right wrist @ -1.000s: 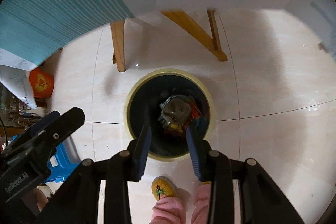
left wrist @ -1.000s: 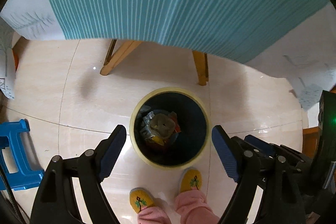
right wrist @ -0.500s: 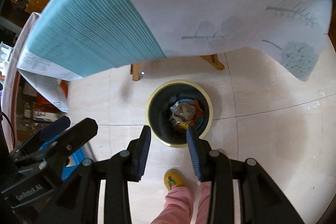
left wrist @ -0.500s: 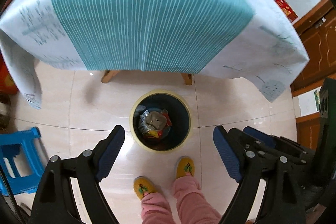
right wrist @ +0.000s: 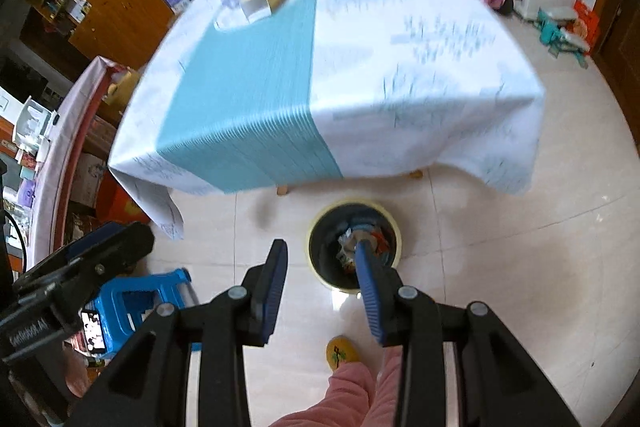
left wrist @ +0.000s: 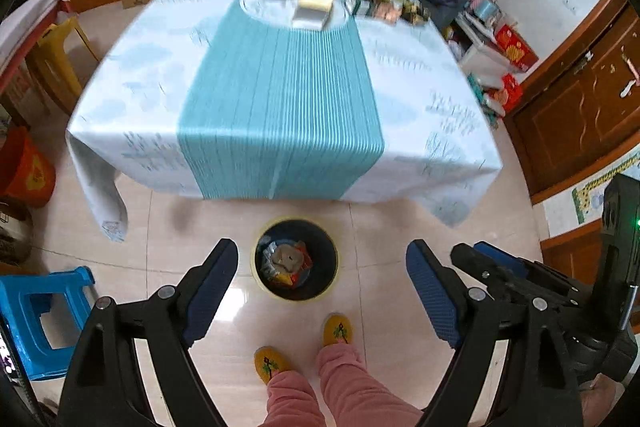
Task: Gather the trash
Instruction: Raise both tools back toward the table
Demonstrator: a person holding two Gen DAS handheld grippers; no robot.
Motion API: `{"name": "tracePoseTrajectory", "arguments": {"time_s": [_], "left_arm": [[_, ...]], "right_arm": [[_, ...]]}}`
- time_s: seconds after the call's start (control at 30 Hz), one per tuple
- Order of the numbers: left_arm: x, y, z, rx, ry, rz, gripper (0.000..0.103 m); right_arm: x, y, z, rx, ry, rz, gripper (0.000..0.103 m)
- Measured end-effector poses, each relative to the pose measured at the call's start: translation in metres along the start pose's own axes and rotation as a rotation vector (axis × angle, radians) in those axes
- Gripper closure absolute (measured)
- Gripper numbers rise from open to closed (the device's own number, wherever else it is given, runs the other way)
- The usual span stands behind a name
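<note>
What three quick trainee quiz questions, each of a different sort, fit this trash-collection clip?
1. True or false: the bin on the floor already holds wrappers.
2. Multiple choice: the left gripper is A) shut on a wrapper, B) open and empty, C) out of view.
3. Fill in: the boxes and packets lie at the ___ end of the table, seen from the person's feet.

Key: 1 true; 2 B; 3 far.
</note>
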State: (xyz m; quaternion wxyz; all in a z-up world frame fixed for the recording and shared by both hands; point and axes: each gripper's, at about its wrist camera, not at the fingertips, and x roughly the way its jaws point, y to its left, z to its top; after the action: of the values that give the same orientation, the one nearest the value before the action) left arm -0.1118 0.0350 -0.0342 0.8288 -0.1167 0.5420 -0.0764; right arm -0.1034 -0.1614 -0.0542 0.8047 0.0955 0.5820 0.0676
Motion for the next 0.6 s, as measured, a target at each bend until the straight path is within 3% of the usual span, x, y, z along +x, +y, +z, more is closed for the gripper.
{"name": "tracePoseTrajectory", "arguments": {"time_s": [0.33, 0.6], "left_arm": [[-0.098, -0.015, 0.057, 0.103, -0.205, 0.064, 0.018], [-0.110, -0.031, 0.106, 0.126, -0.263, 0.130, 0.018]], "right_arm": [[-0.080, 0.025, 0.044, -0.026, -0.187, -0.001, 0.068], [-0.106, 0.020, 0.088, -0.015, -0.291, 0.002, 0.068]]}}
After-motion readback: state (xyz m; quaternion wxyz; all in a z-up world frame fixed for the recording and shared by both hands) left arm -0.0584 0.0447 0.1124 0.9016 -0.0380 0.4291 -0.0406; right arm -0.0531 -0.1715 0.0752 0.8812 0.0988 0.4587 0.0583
